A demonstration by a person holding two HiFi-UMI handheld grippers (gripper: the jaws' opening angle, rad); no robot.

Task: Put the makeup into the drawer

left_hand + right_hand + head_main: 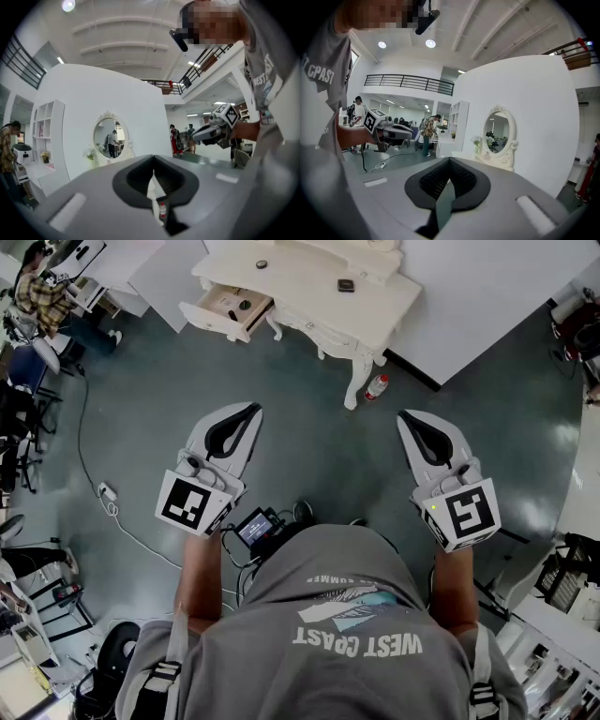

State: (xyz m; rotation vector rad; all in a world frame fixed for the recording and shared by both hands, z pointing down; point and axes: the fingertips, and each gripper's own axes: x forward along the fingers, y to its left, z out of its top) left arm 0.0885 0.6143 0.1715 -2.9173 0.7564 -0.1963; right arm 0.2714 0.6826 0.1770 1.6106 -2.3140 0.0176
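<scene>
Grey plastic left gripper (251, 411) and right gripper (406, 418) before a cream carved dressing table (309, 282).
Both jaw pairs closed, empty; wooden drawer (208, 319) open.

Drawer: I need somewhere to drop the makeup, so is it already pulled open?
Yes, the drawer stands pulled out of the white dressing table, its inside showing from above.
</scene>
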